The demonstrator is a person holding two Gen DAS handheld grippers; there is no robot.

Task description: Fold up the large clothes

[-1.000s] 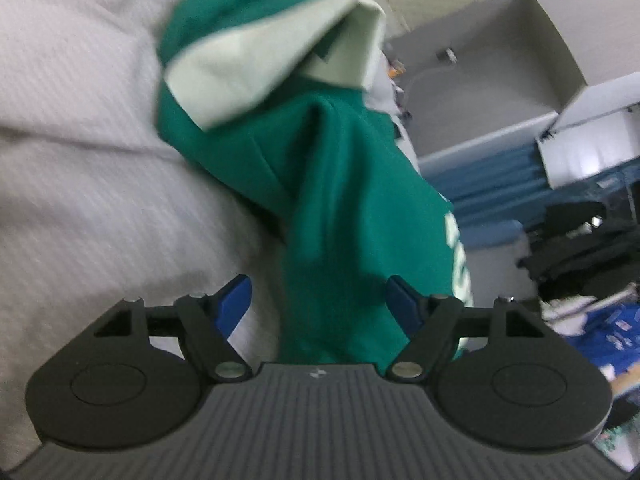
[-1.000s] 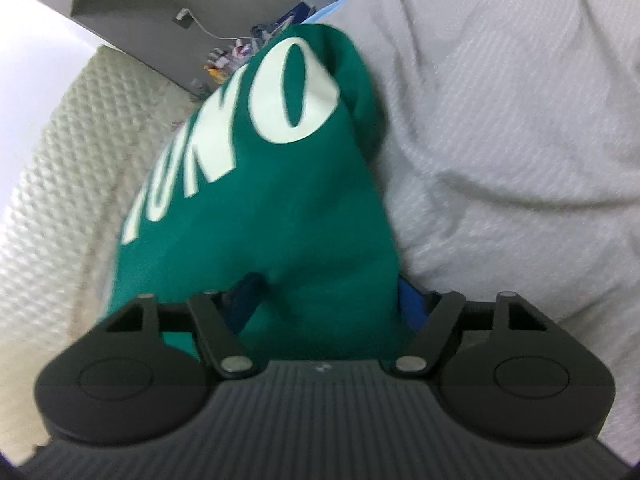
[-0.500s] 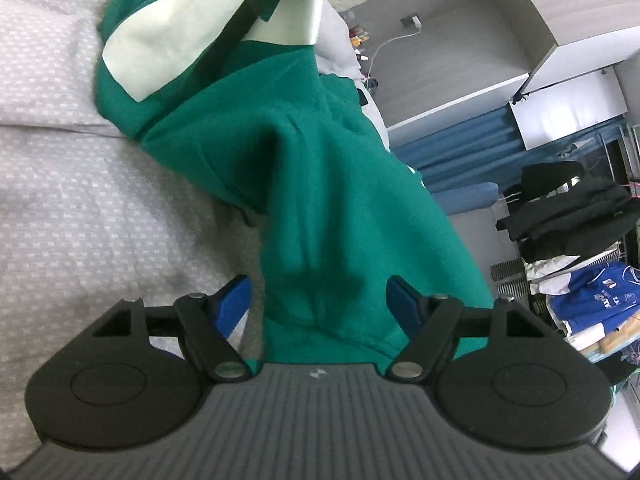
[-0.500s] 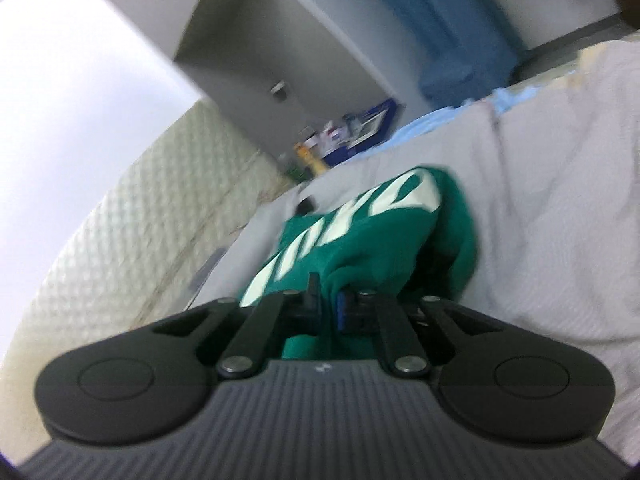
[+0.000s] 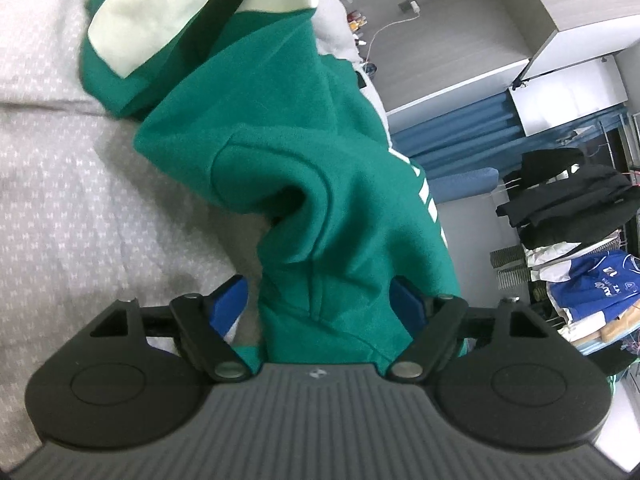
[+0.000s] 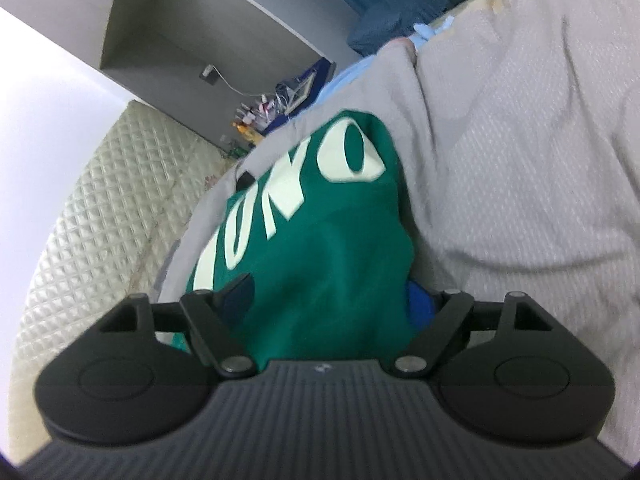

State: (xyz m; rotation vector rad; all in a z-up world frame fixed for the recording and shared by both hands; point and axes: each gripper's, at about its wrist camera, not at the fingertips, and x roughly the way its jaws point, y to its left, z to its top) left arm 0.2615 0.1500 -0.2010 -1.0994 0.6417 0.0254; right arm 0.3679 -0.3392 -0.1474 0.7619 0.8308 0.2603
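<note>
Open grey cabinet [image 5: 460, 28] holds a charger [image 5: 408, 4].

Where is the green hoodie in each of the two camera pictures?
Left wrist view: the green hoodie fills the middle, its pale-lined hood at the top, running down between the blue fingers.
Right wrist view: the hoodie sits centre-left, big pale letters showing.
Shared landmark: the grey bedspread under it.

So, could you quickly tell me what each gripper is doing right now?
Left gripper: jaws opening, green hoodie between them, not clamped.
Right gripper: jaws opening, the hoodie between them.
</note>
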